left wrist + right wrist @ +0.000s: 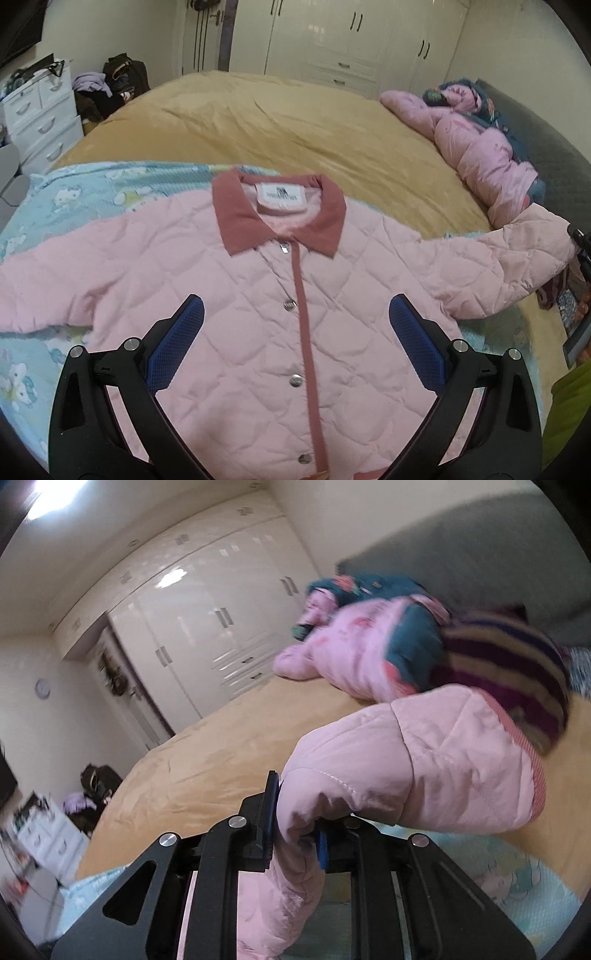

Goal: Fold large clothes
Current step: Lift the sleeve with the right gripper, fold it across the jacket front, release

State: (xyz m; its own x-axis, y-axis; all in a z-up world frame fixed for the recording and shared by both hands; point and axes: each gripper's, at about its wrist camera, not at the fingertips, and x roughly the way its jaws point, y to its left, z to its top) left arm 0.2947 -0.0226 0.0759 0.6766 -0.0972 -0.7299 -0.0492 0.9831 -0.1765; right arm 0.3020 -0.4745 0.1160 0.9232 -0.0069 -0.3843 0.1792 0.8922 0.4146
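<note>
A pink quilted jacket [258,314] with a dark pink collar and snap buttons lies front-up on the bed, sleeves spread to both sides. My left gripper [295,321] is open and hovers above the jacket's chest, touching nothing. My right gripper [295,823] is shut on the jacket's right sleeve [406,760] near the cuff and holds it lifted off the bed. The same sleeve [517,258] shows raised at the right edge of the left wrist view, where the right gripper [581,243] shows only as a black part.
The jacket lies on a light blue cartoon-print sheet [74,192] over a tan bedspread [277,122]. A pile of pink and teal clothes [476,140] lies at the far right by the grey headboard [546,147]. A white drawer unit [40,114] stands left; wardrobes [351,40] stand behind.
</note>
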